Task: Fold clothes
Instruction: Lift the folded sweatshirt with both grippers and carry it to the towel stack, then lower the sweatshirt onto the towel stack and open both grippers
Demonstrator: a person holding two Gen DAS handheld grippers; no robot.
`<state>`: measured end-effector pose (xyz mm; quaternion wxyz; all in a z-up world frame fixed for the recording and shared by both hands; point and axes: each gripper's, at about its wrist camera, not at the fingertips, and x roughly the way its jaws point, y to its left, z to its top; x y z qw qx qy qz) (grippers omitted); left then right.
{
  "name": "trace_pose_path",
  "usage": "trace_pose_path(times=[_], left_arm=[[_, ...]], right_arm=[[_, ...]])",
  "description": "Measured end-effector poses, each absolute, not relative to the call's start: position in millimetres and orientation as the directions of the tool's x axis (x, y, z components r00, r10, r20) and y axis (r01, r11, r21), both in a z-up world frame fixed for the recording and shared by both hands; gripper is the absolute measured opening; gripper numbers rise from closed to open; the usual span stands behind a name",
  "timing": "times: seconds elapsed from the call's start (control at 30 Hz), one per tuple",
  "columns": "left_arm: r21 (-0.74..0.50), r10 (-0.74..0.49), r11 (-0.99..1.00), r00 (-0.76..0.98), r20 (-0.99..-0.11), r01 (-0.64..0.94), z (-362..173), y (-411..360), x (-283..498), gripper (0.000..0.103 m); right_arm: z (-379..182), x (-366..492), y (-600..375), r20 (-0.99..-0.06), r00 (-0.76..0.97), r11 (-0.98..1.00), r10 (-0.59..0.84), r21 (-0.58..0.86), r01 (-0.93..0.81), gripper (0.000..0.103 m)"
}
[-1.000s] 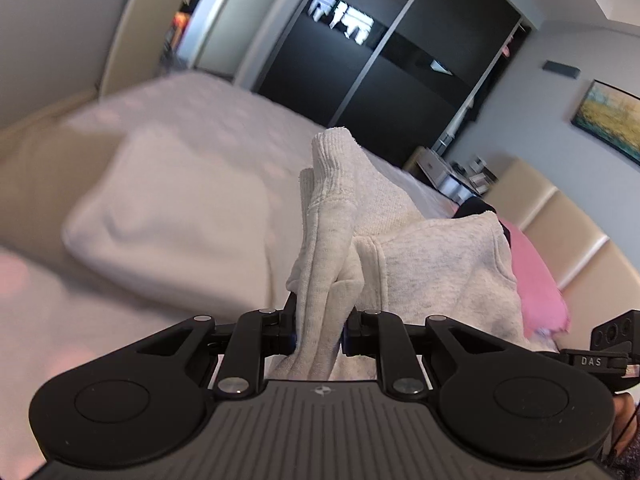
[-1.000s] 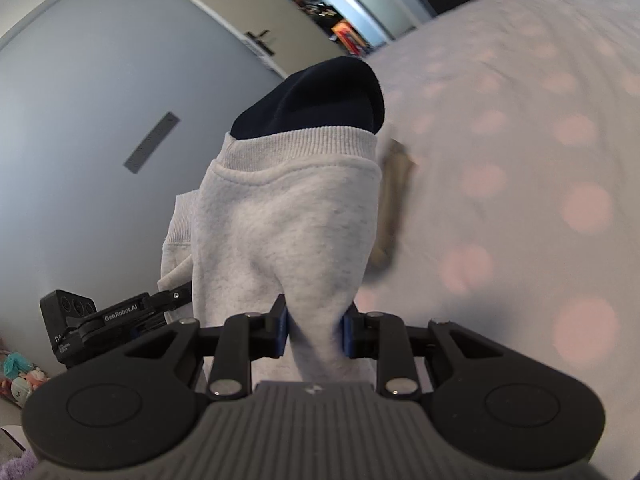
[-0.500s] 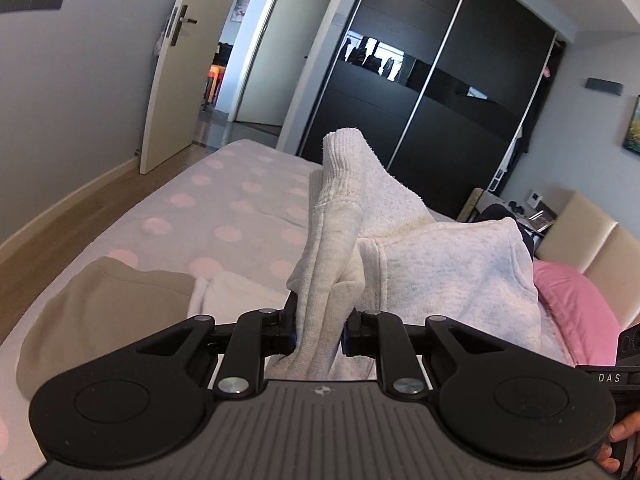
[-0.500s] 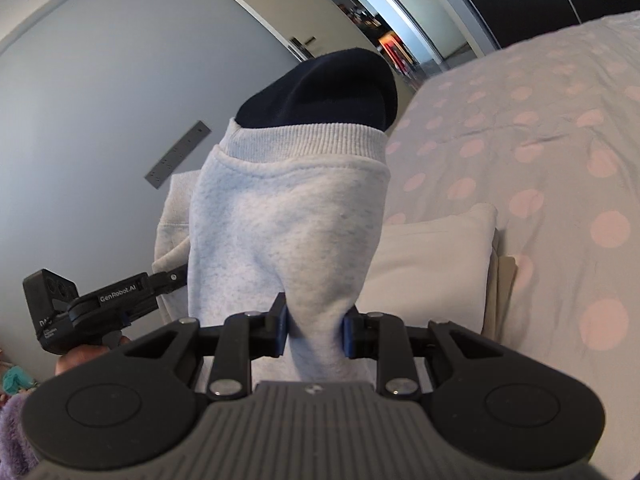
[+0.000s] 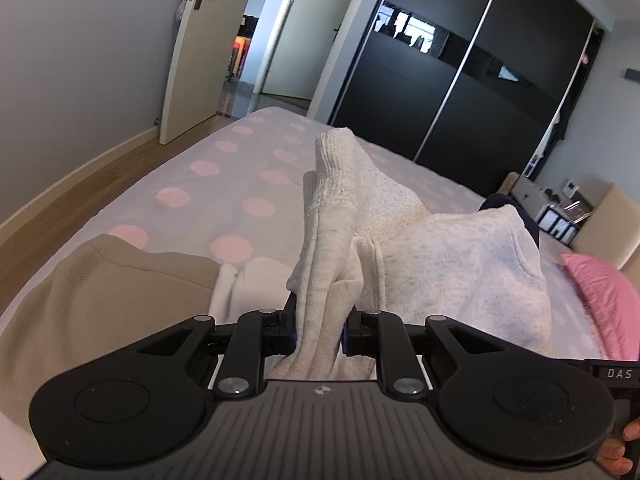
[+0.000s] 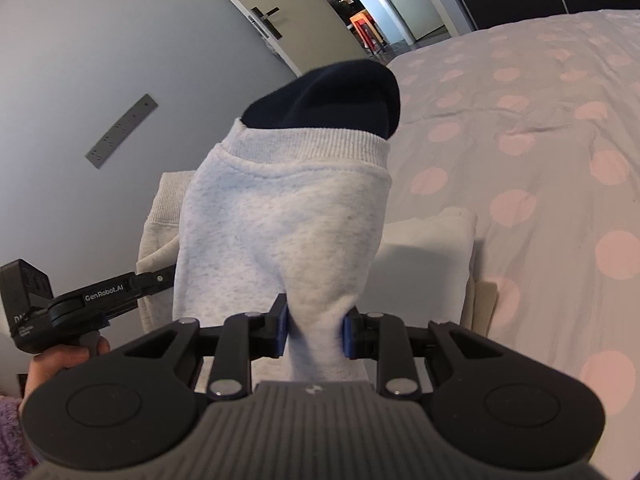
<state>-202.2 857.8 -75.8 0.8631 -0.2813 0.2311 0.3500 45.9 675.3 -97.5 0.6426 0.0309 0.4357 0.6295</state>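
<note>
Left gripper (image 5: pixel 319 330): clamped on a bunched sleeve of the grey sweatshirt (image 5: pixel 452 276); ribbed cuff (image 5: pixel 334 160) standing up beyond the fingers.
Right gripper (image 6: pixel 314 332): pinched tight on a fold of the same sweatshirt (image 6: pixel 280 232), near its ribbed hem band (image 6: pixel 320 146).
Sweatshirt position: lifted clear above the bed, stretched between the two grippers; dark navy fabric (image 6: pixel 332 98) showing above the hem band.
Left gripper seen from right wrist (image 6: pixel 60 304): low at left, held by a hand (image 6: pixel 60 360).
Surface: bed (image 5: pixel 224 184) covered in pale grey cloth with pink dots, lightly creased (image 6: pixel 540 128).
Folded items: beige garment (image 5: pixel 100 300) and white garment (image 5: pixel 248 280) lying side by side on the bed under the sweatshirt; white one (image 6: pixel 424 264) resting on the beige one (image 6: pixel 486 300).
Pink fabric (image 5: pixel 604 300): on the bed at right, next to a beige padded headboard (image 5: pixel 608 220).
Room: grey walls, wooden floor (image 5: pixel 60 216), open cream door (image 5: pixel 196 52), glossy black sliding wardrobe (image 5: pixel 460 80).
Clutter near wardrobe (image 5: pixel 556 204): too small to identify.
</note>
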Motion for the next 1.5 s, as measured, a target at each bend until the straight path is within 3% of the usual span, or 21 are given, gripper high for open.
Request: trace_pose_path(times=[0.3, 0.37, 0.43, 0.5, 0.67, 0.7, 0.83, 0.97, 1.03, 1.17, 1.37, 1.5], left_arm=[[-0.306, 0.529, 0.528, 0.589, -0.611, -0.792, -88.4, 868.5, -215.4, 0.022], [-0.301, 0.542, 0.514, 0.576, -0.613, -0.804, -90.0, 869.8, -219.2, 0.03], [-0.296, 0.554, 0.499, 0.562, -0.614, -0.815, -91.6, 871.1, -223.0, 0.048], [-0.283, 0.573, 0.493, 0.552, -0.606, -0.823, -88.9, 867.3, -229.9, 0.05], [-0.184, 0.577, 0.615, 0.597, -0.557, -0.767, -76.8, 825.1, -238.7, 0.045], [-0.159, 0.568, 0.649, 0.613, -0.549, -0.744, -76.4, 813.7, -236.8, 0.038], [-0.034, 0.531, 0.742, 0.617, -0.581, -0.67, -93.6, 783.1, -219.2, 0.032], [-0.025, 0.538, 0.689, 0.534, -0.652, -0.724, -121.6, 799.9, -210.0, 0.031], [-0.022, 0.546, 0.65, 0.487, -0.682, -0.76, -133.5, 814.5, -207.7, 0.022], [-0.077, 0.529, 0.561, 0.429, -0.732, -0.824, -154.0, 849.3, -208.4, 0.022], [-0.023, 0.552, 0.574, 0.407, -0.728, -0.819, -169.7, 858.6, -198.8, 0.022], [-0.081, 0.542, 0.558, 0.436, -0.718, -0.826, -174.4, 861.0, -211.0, 0.022]], right_arm=[[-125.8, 40.8, 708.5, -0.606, -0.048, 0.304, 0.794, 0.464, -0.832, 0.044], [-119.7, 37.6, 704.1, -0.603, 0.011, 0.323, 0.798, 0.412, -0.852, 0.056], [-113.4, 34.3, 699.5, -0.594, 0.071, 0.341, 0.802, 0.357, -0.869, 0.066], [-102.8, 30.1, 691.6, -0.559, 0.125, 0.332, 0.819, 0.285, -0.899, 0.073], [-98.7, 18.6, 672.0, -0.561, 0.018, 0.203, 0.828, 0.27, -0.941, 0.069], [-101.1, 11.8, 667.0, -0.567, 0.005, 0.177, 0.824, 0.248, -0.952, 0.067], [-118.2, -15.2, 653.0, -0.608, -0.02, 0.077, 0.794, 0.133, -0.988, 0.056], [-137.6, -30.9, 667.0, -0.648, -0.031, 0.06, 0.761, 0.118, -0.991, 0.059], [-145.2, -37.2, 679.0, -0.658, -0.03, 0.067, 0.753, 0.123, -0.99, 0.061], [-153.7, -50.7, 704.4, -0.658, -0.002, 0.1, 0.753, 0.117, -0.988, 0.063], [-161.2, -56.3, 736.1, -0.678, 0.063, 0.143, 0.733, 0.064, -0.988, 0.063], [-164.1, -57.5, 748.4, -0.681, 0.082, 0.162, 0.727, 0.054, -0.985, 0.063]])
